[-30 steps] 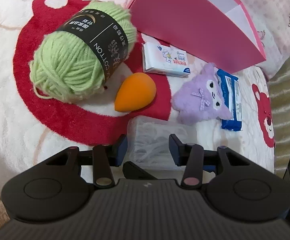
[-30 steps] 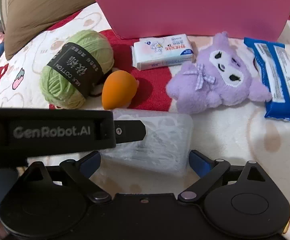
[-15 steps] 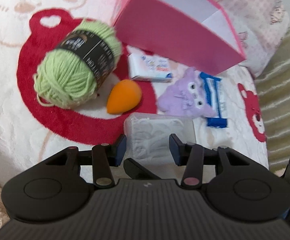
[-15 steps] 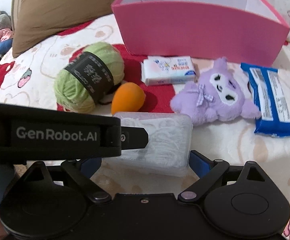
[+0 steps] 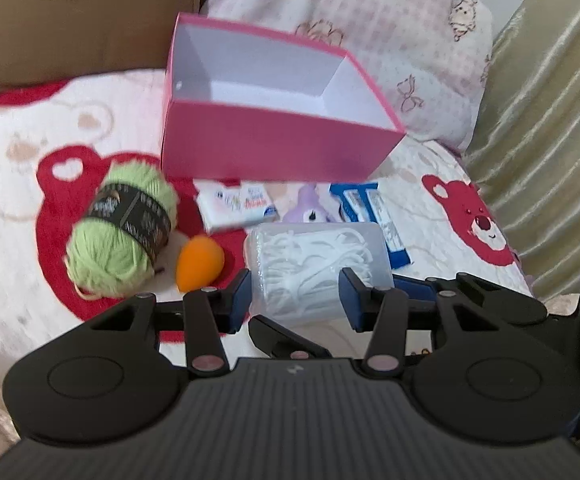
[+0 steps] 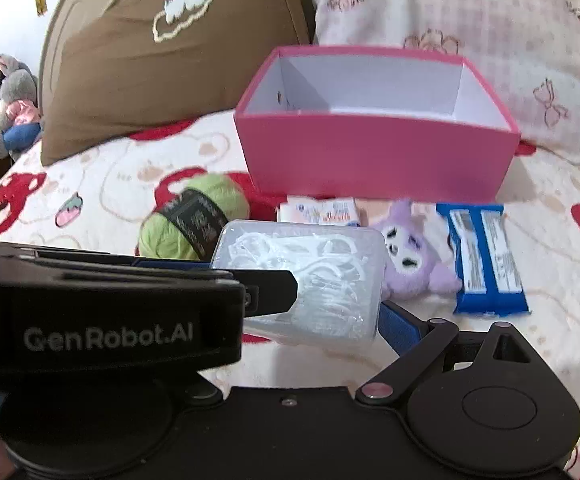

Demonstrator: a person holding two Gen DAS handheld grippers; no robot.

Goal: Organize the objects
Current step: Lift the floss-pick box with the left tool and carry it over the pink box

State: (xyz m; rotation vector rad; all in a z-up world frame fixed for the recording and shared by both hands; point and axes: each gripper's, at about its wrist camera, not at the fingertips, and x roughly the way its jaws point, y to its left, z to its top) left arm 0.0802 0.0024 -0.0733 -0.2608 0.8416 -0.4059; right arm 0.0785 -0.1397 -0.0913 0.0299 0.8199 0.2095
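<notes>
Both tongs, left (image 5: 294,296) and right (image 6: 302,320), hold the clear box (image 5: 318,268); it hides the purple toy (image 5: 308,210) mid-frame.

Clear box (image 5: 318,268): held white floss picks, lid shut, lifted.
Pink box (image 5: 266,148): open, empty, stood behind.

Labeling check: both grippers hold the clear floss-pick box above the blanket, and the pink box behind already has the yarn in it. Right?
Not quite. The pink box is empty; the green yarn lies on the blanket in front of it, as the left wrist view shows. Both grippers do hold the clear floss-pick box.
</notes>
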